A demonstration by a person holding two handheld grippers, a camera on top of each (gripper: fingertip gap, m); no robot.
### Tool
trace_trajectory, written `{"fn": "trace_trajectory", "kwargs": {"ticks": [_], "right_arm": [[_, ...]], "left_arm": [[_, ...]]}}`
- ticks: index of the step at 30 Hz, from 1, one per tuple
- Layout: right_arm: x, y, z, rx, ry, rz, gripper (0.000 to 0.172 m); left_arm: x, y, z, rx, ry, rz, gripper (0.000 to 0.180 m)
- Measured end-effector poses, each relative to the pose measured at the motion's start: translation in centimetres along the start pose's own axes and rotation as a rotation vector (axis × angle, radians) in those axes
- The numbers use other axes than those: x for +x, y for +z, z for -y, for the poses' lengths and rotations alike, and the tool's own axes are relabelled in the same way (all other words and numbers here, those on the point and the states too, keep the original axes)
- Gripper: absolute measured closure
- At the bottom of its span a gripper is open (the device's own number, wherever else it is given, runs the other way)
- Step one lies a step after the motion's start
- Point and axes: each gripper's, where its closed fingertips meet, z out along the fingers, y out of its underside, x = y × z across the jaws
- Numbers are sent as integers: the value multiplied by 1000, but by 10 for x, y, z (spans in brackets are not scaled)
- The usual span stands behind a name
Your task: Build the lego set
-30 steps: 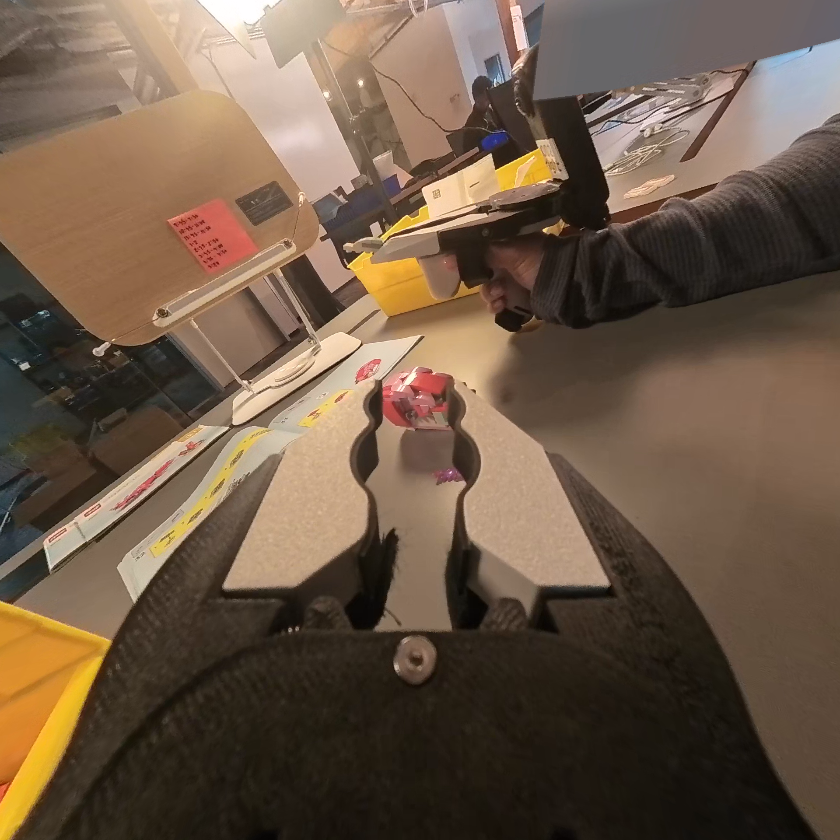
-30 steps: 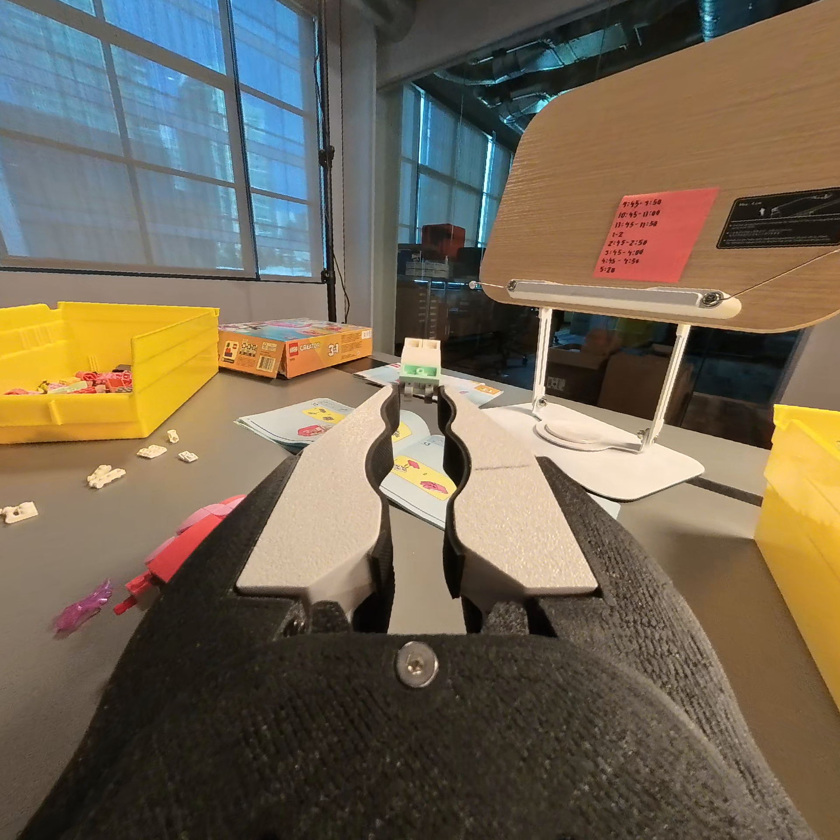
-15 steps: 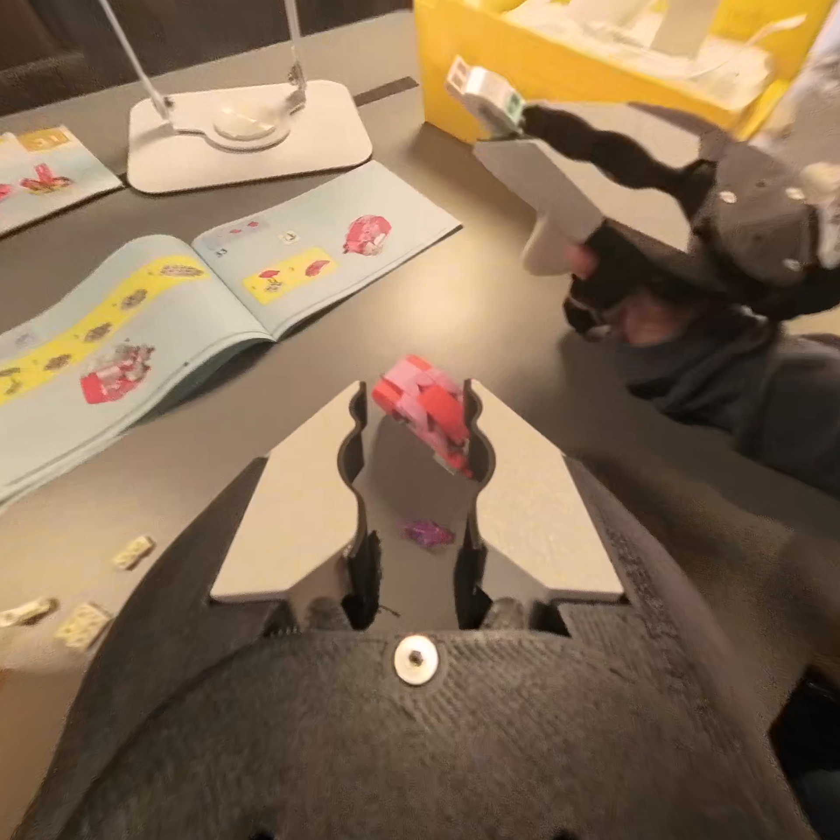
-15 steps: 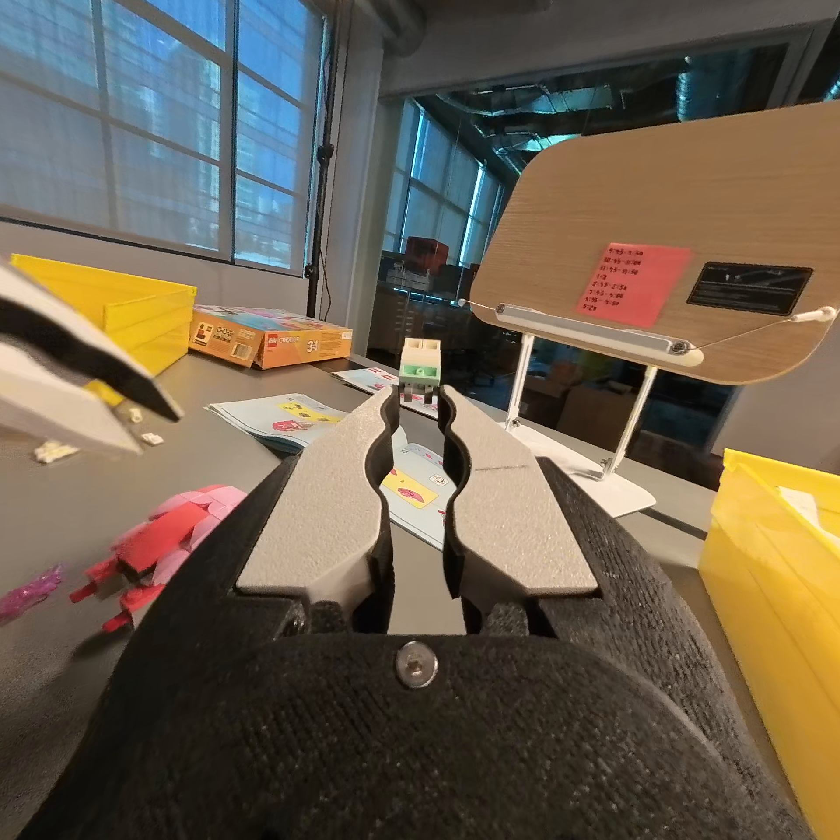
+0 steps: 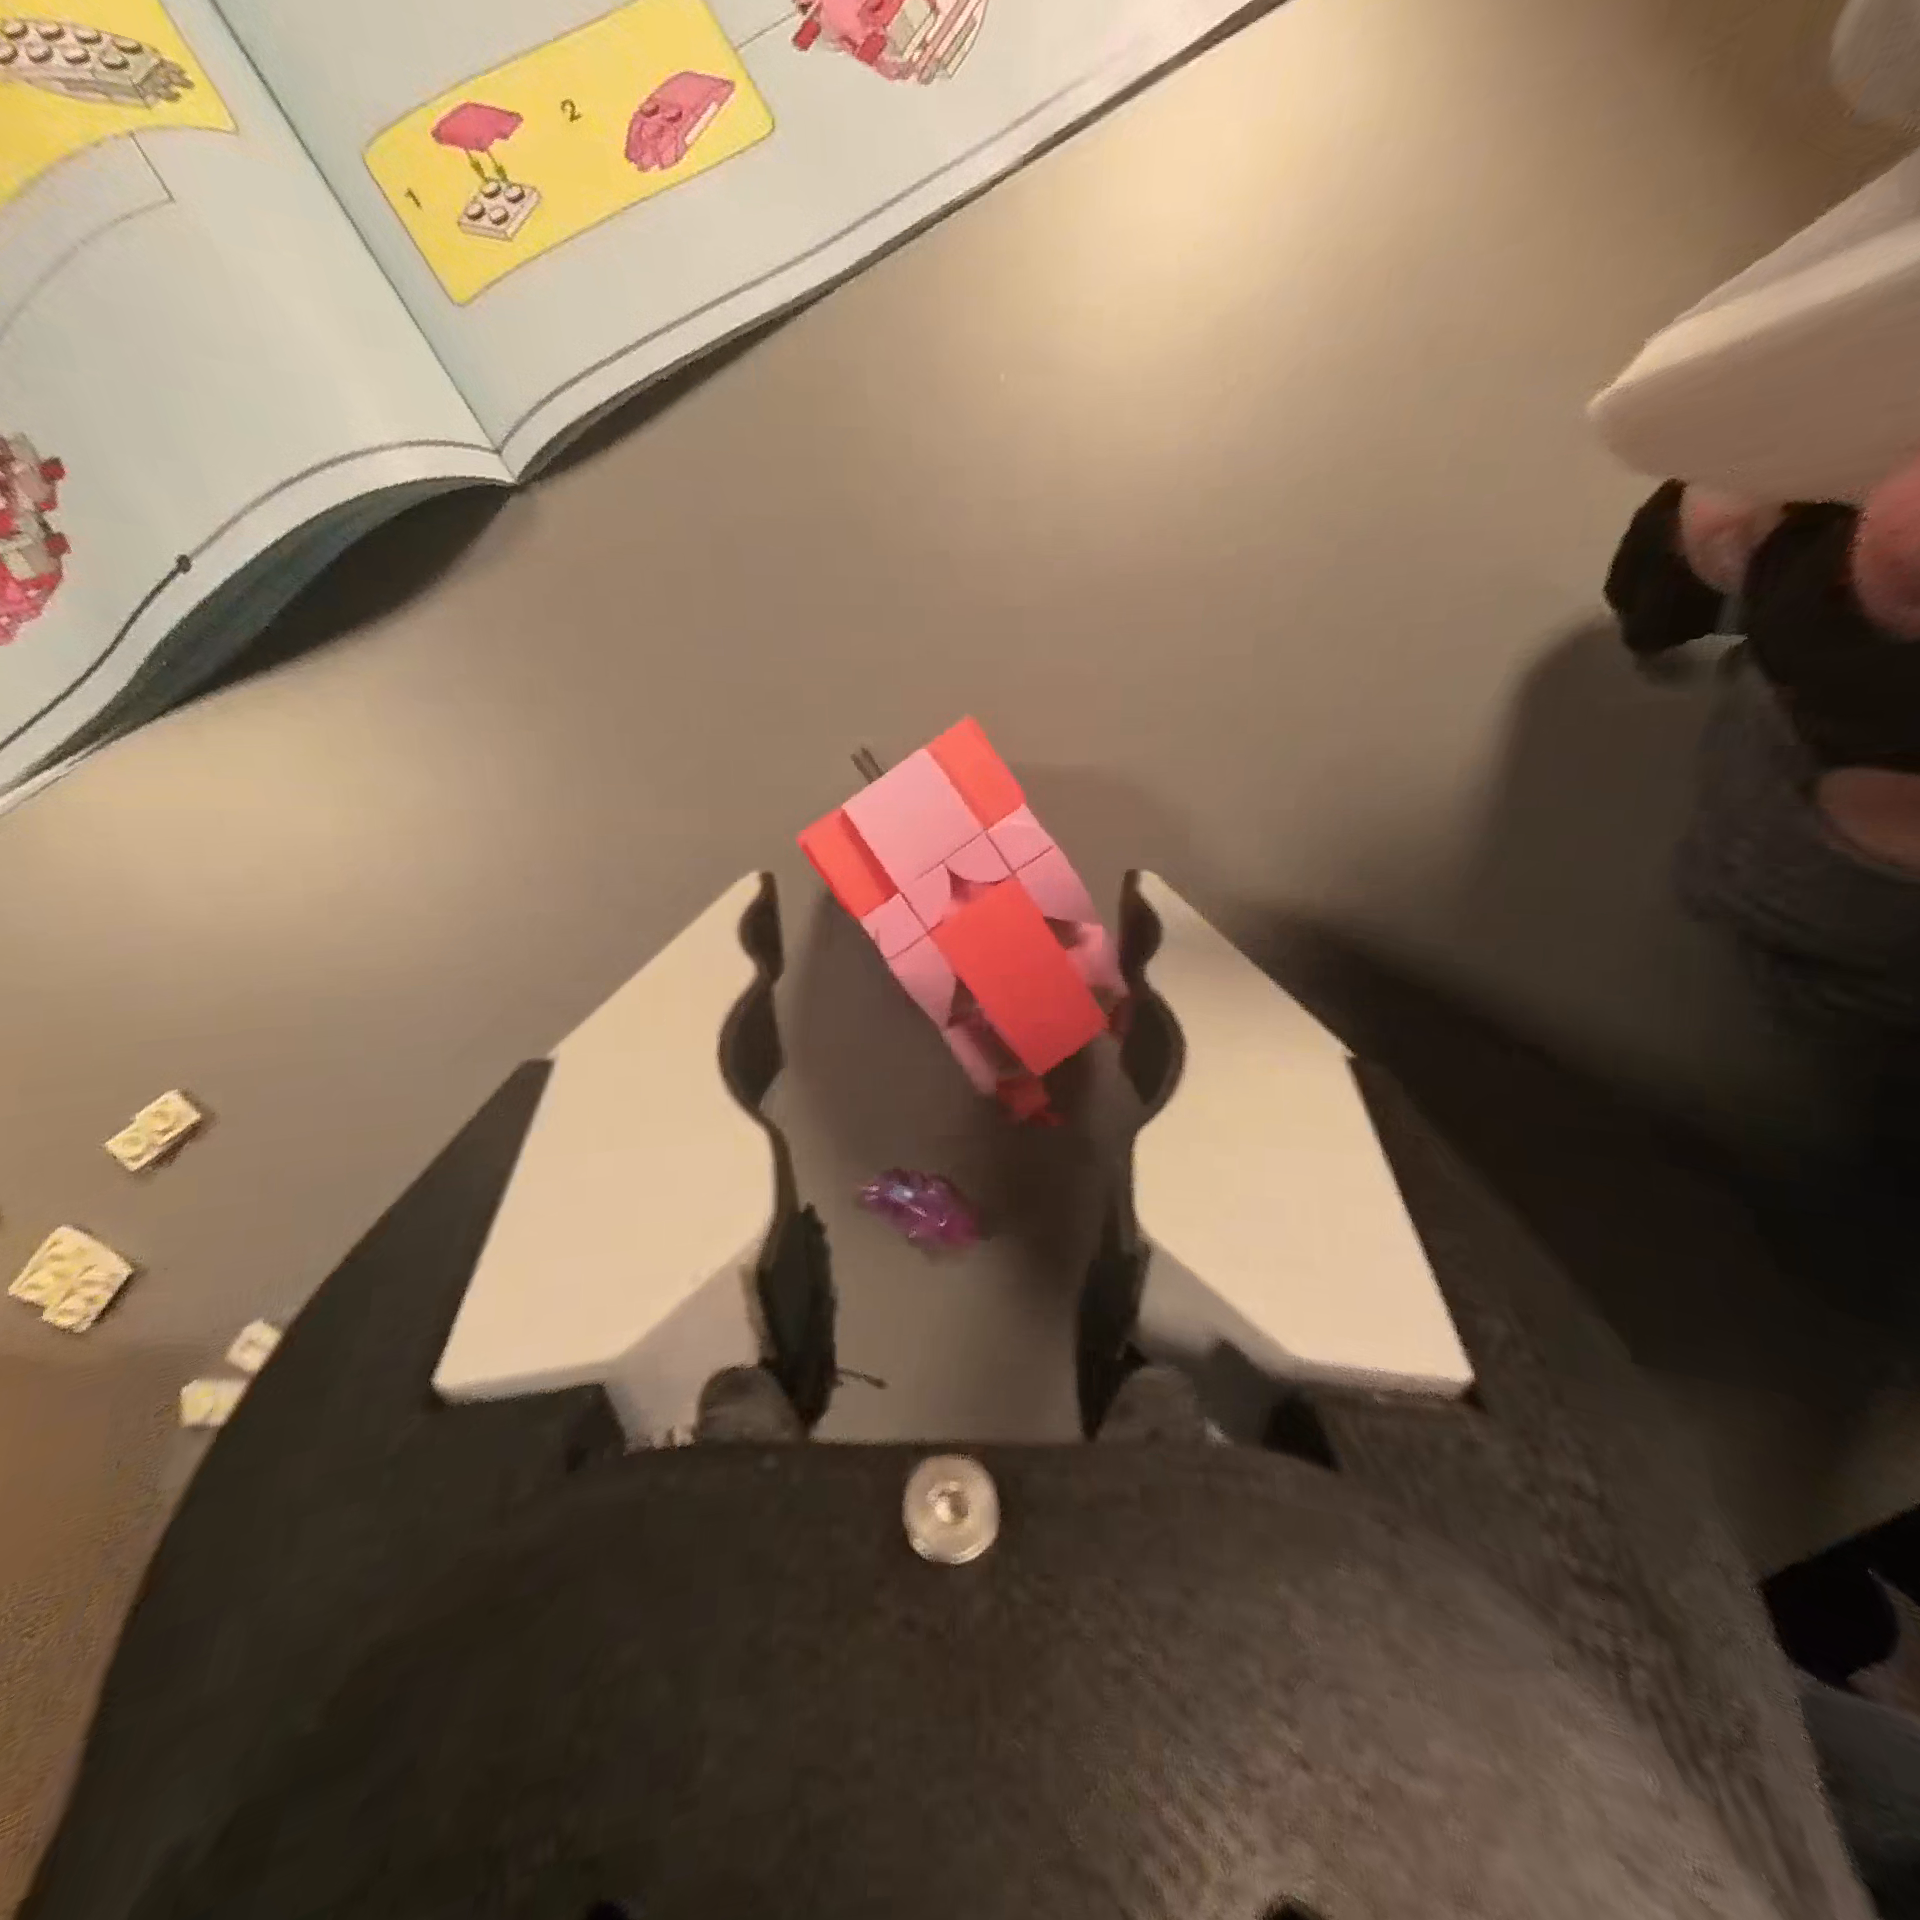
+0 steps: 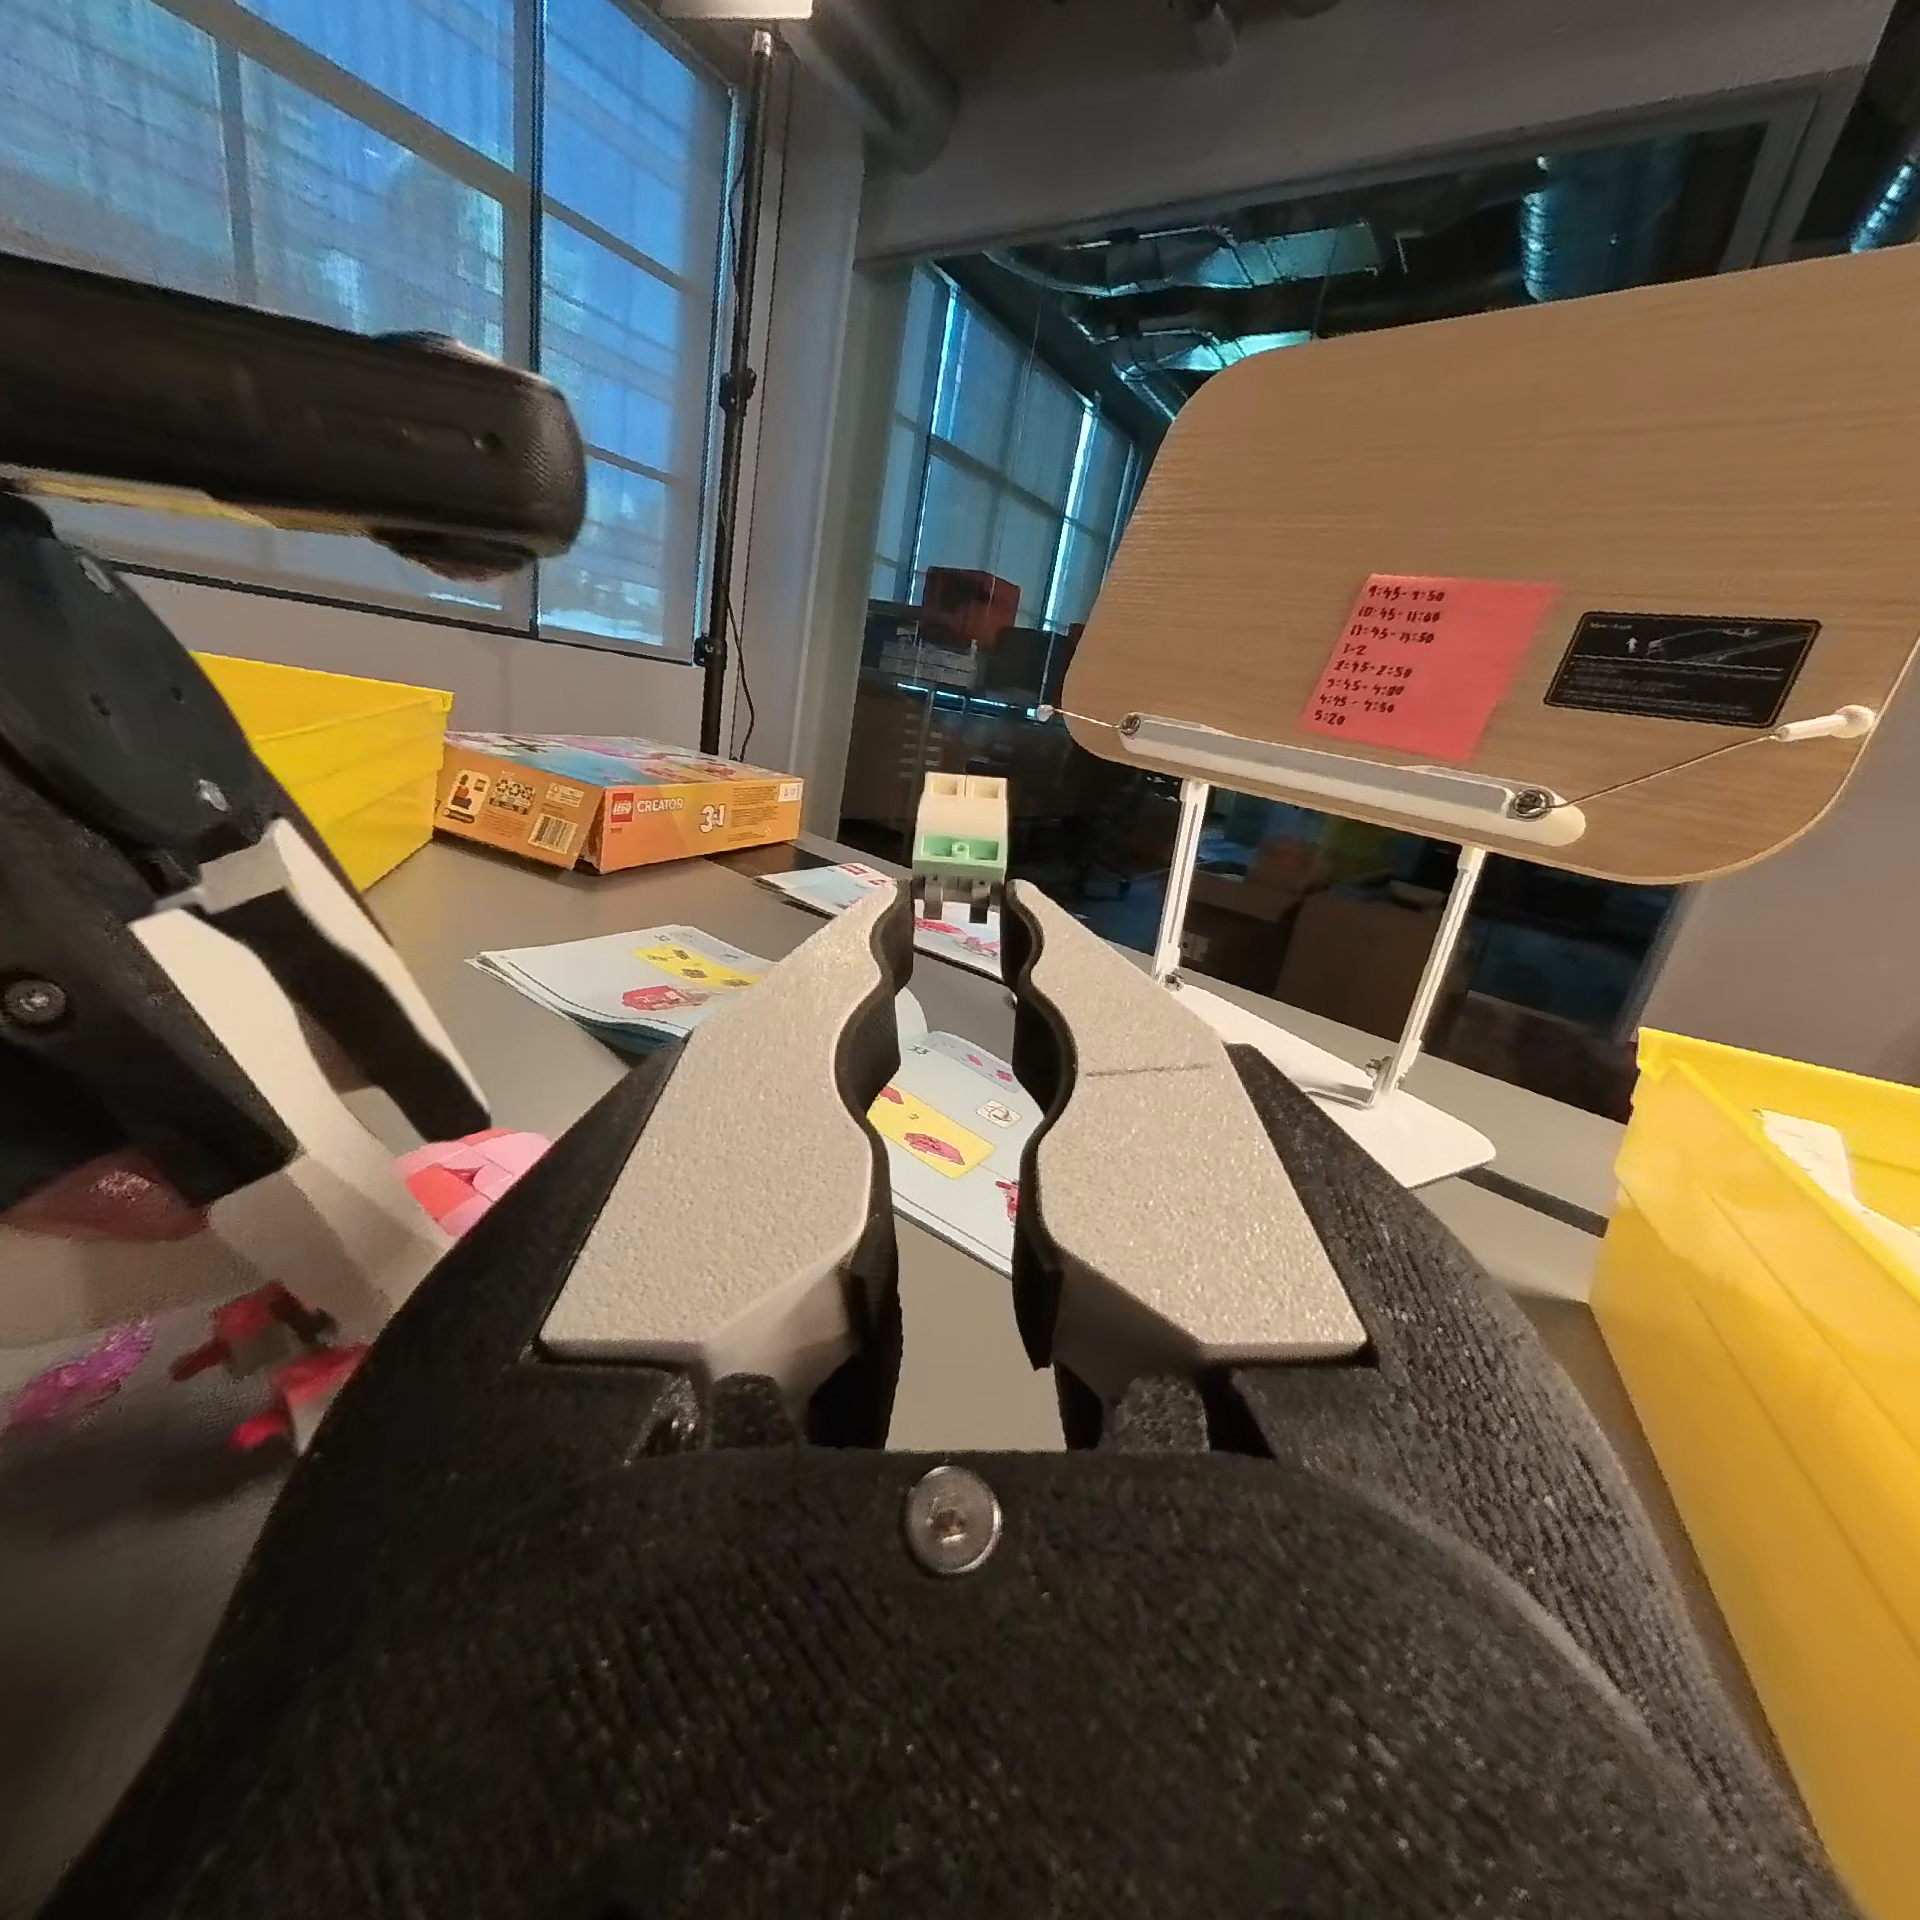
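Note:
My left gripper (image 5: 948,883) points down at the grey table (image 5: 1247,520) with its jaws wide open. A red and pink brick model (image 5: 966,914) lies on the table between the fingertips, close to the right finger, with a clear gap to the left finger. A small purple translucent piece (image 5: 920,1205) lies farther back between the fingers. My right gripper (image 6: 956,899) is shut on a small white and green brick piece (image 6: 961,821), which it holds above the table. The left gripper's fingers (image 6: 343,1018) show at the left of the right wrist view, over the pink model (image 6: 473,1164).
An open instruction booklet (image 5: 416,260) lies beyond the model. Small cream plates (image 5: 73,1278) lie at the left. A wooden book stand (image 6: 1507,582), yellow bins (image 6: 1766,1247) (image 6: 332,748) and an orange box (image 6: 623,800) stand around. A hand (image 5: 1849,623) is at the right. Across from one pair of fingers to the other is roughly 15 cm.
My left gripper has tipped down over the red and pink model and moved closer, and its jaws have opened wider around it. My right gripper has kept hold of the white and green piece.

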Motion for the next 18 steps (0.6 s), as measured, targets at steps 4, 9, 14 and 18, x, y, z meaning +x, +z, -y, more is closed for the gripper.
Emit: {"fn": "trace_trajectory", "kwargs": {"ticks": [4, 9, 14, 18], "right_arm": [[0, 0, 1, 2, -7, -2, 157], [3, -1, 3, 10, -13, -15, 157], [-12, 2, -2, -29, -5, 76, 157], [-52, 2, -52, -432, 77, 356, 157]], "left_arm": [[-3, -6, 0, 72, 6, -58, 144], [-6, -54, 28, 484, -174, -420, 146], [-17, -162, 43, 888, -437, -1200, 146], [-39, -208, 29, 995, -602, -1663, 145]]}}
